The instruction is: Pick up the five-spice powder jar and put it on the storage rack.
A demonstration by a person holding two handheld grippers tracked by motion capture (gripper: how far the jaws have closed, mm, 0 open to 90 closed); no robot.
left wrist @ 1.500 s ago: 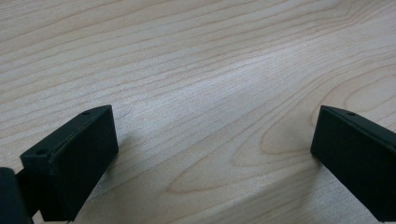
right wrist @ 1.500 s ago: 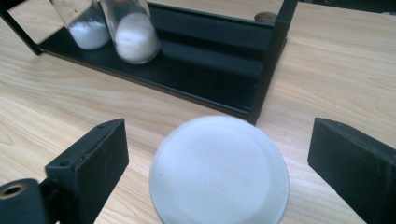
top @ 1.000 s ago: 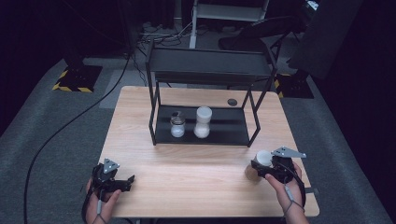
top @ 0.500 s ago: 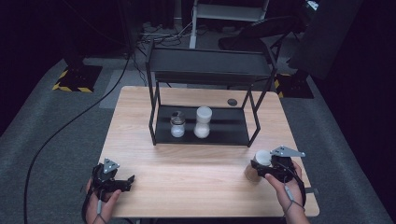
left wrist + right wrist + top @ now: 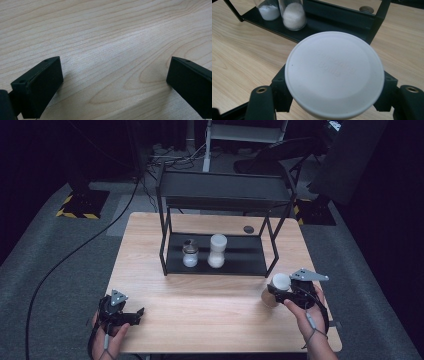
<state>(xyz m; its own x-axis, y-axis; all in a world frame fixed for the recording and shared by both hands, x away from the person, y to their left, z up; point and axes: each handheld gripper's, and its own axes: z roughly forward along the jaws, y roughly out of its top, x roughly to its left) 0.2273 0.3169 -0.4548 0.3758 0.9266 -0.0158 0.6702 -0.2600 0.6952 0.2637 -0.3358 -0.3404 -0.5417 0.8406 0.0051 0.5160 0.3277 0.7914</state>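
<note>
— What's on the desk (image 5: 210,305) from where you stand?

— A pale wooden top, and toward its far side a black two-tier metal rack (image 5: 225,202). On the rack's lower shelf stand two jars with white powder in them: a short one with a dark lid (image 5: 190,253) and, just beside it on the right, a taller one with a white lid (image 5: 217,251). A small dark disc (image 5: 248,229) lies on the wood behind the rack.

— And the jar being handled?

— That's the white-lidded jar (image 5: 276,289), near the desk's right front, just clear of the rack's right front leg. It sits between the jaws of the right hand-held gripper (image 5: 280,292), which pinches its body from both sides below the lid. In the right gripper view the round white lid (image 5: 334,73) hides most of both jaws.

— The other hand?

— The left hand-held gripper (image 5: 131,316) rests low at the desk's left front corner, well apart from everything. Its jaws are spread wide over bare wood, nothing between them.
</note>
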